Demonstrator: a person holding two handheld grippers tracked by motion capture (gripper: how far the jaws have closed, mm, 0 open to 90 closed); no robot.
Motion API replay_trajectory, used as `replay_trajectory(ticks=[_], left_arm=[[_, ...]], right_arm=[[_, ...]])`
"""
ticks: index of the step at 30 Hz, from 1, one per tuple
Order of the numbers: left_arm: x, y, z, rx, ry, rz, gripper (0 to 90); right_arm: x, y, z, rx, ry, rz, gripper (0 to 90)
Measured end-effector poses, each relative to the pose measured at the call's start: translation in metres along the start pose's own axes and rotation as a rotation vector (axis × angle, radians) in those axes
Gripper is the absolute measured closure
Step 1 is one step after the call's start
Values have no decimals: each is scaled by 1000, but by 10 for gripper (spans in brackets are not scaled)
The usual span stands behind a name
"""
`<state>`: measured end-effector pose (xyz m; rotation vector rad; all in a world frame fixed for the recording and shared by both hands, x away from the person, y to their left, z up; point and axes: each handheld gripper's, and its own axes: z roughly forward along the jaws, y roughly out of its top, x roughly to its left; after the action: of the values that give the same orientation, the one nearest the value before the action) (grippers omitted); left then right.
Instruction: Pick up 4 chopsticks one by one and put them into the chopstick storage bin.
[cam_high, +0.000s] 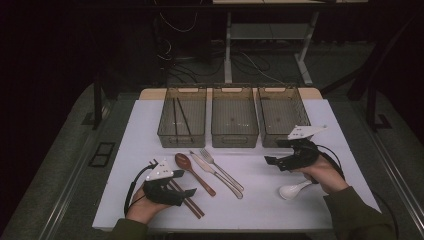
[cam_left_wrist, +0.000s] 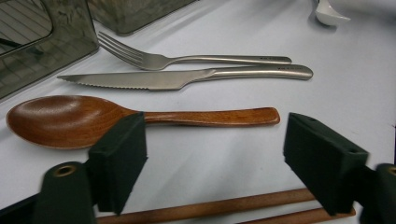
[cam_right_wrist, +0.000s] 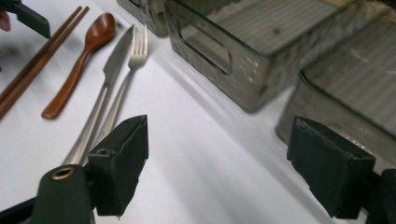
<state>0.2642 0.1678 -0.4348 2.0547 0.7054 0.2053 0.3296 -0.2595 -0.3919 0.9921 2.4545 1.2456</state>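
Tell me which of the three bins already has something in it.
The left bin: two dark chopsticks lie inside it. The middle bin and right bin look empty.

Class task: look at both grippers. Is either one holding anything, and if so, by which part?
Nothing is held. The left gripper is open above the wooden chopsticks, and the right gripper is open over bare table.

White table (cam_high: 150, 120) — three bins (cam_high: 234, 117), cutlery (cam_high: 220, 172), chopsticks (cam_high: 192, 204), white spoon (cam_high: 292, 189).
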Motion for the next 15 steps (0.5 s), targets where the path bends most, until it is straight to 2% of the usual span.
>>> replay_trajectory(ticks=[5,11,15], left_arm=[[0,0,-3,7,-10,2,413],[-1,1,-3,27,-32,12,586],[-1,3,-3,38,-19,17,721]], right_arm=[[-3,-20,-11,-18,-29,9,197],[-3,-42,-19,-46,-41,31,188],[-2,-56,-22,-57,-52,40,188]])
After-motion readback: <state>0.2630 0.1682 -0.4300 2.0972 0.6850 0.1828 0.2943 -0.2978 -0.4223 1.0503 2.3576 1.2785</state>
